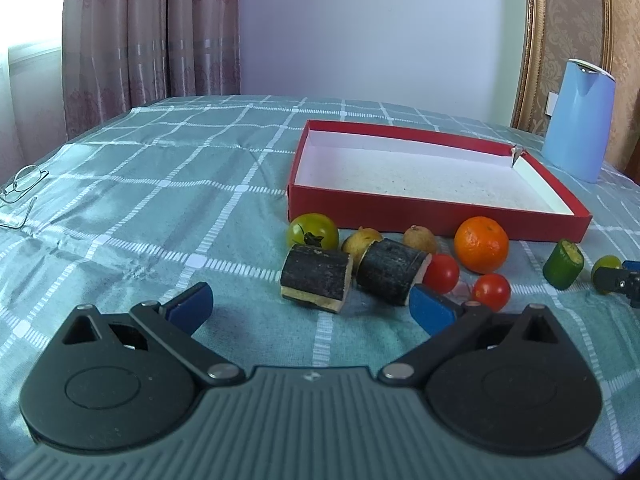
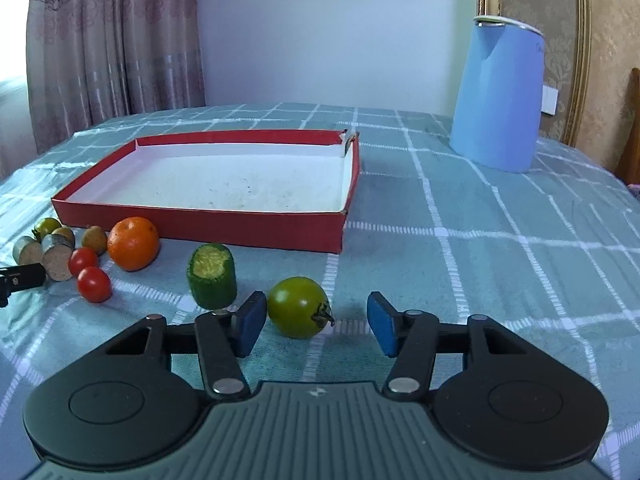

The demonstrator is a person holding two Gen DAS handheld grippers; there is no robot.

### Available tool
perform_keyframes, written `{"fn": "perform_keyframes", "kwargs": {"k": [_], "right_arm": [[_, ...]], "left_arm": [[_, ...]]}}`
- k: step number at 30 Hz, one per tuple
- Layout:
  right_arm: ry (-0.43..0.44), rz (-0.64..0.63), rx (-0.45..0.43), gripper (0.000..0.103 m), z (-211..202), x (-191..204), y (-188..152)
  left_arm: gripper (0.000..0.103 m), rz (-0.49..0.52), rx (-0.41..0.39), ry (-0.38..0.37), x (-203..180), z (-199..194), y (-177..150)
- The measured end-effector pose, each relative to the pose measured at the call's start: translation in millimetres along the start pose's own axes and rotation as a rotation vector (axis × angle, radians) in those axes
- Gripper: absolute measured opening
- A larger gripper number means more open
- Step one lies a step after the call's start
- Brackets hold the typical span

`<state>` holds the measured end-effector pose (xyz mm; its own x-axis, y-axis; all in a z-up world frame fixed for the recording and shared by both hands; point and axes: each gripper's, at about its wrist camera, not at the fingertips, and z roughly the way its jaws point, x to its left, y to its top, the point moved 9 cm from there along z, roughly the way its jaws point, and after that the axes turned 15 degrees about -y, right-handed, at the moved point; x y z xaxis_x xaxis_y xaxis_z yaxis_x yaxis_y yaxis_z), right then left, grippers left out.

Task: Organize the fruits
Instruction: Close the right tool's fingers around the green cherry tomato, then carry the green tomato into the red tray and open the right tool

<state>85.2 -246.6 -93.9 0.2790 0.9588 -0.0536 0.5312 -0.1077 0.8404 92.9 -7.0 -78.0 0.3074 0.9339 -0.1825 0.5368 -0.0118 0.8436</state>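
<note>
My right gripper [image 2: 317, 322] stands open around a green tomato [image 2: 298, 307] lying on the checked cloth. The left pad is close beside it and the right pad is clearly apart from it. A cut green cucumber piece [image 2: 212, 280] stands just left of it. Further left are an orange [image 2: 133, 243] and two red cherry tomatoes [image 2: 83, 261]. My left gripper [image 1: 312, 306] is wide open and holds nothing. Just beyond its tips lie two dark-skinned cut chunks [image 1: 317, 278], another green tomato [image 1: 313, 231] and two small yellowish fruits [image 1: 360, 240]. The red box [image 1: 440, 208] behind the fruit has a bare white floor.
A tall blue jug [image 2: 498, 96] stands at the back right, past the box's right end. A pair of glasses [image 1: 24, 188] lies on the cloth at the far left. Curtains and a wall close off the back of the table.
</note>
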Motion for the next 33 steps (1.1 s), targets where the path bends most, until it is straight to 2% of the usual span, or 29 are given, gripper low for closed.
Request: {"fn": "perform_keyframes", "kwargs": {"k": [12,18,28,33], "right_arm": [[0.007,0.003,0.009,0.050,3,2,0],[0.014,-0.005,0.018,0.033,4,6,-1],[0.005,0.053,-0.007,0.031,-3,-3,3],[0.028,0.103,-0.078,0.031,-16,-9,32]], "left_arm": [[0.103,0.006,0.003,0.006,0,0,-1],[0.103,0.010,0.007,0.014,-2,1,-1],[0.103,0.012,0.006,0.019,-3,2,-1],[0.103,0.013,0.007,0.017,-3,1,-1]]}}
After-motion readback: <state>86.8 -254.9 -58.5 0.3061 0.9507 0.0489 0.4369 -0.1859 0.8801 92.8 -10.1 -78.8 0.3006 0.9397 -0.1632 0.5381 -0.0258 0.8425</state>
